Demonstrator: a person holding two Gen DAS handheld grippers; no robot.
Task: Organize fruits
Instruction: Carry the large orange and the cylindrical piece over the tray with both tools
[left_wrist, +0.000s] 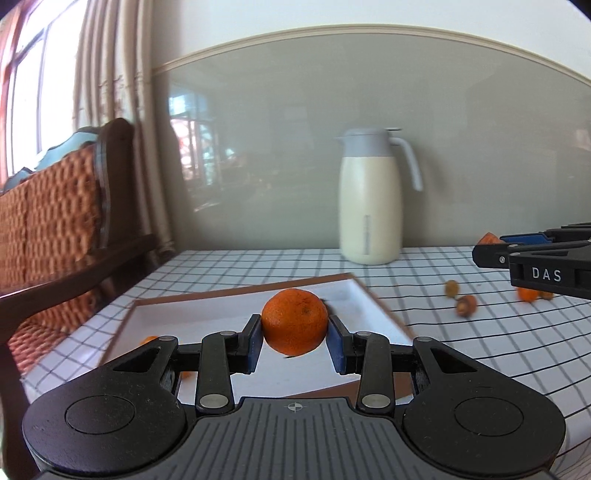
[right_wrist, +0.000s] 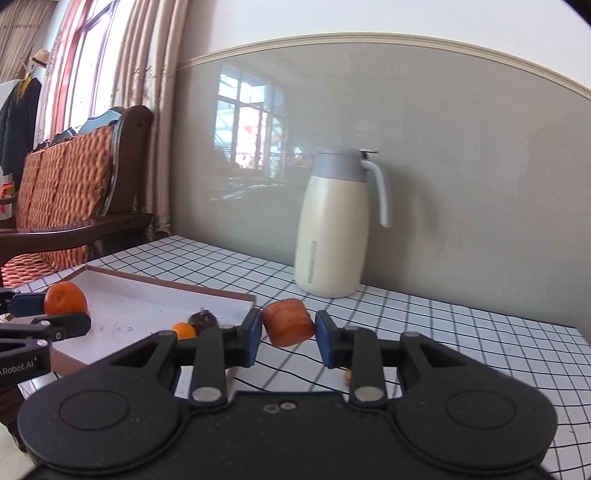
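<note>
Left gripper (left_wrist: 294, 341) clamps a round, firm orange (left_wrist: 294, 321) at its widest part above the tray (left_wrist: 207, 314); right gripper (right_wrist: 288, 338) pinches a carrot chunk (right_wrist: 289, 322) — stiff, light — near the tray's right edge.

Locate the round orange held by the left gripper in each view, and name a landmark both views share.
Left wrist view: the orange sits centre frame, clamped in the left gripper above the white tray.
Right wrist view: it shows at the far left edge, over the same tray.
Shared landmark: the cream thermos jug against the wall.
</note>
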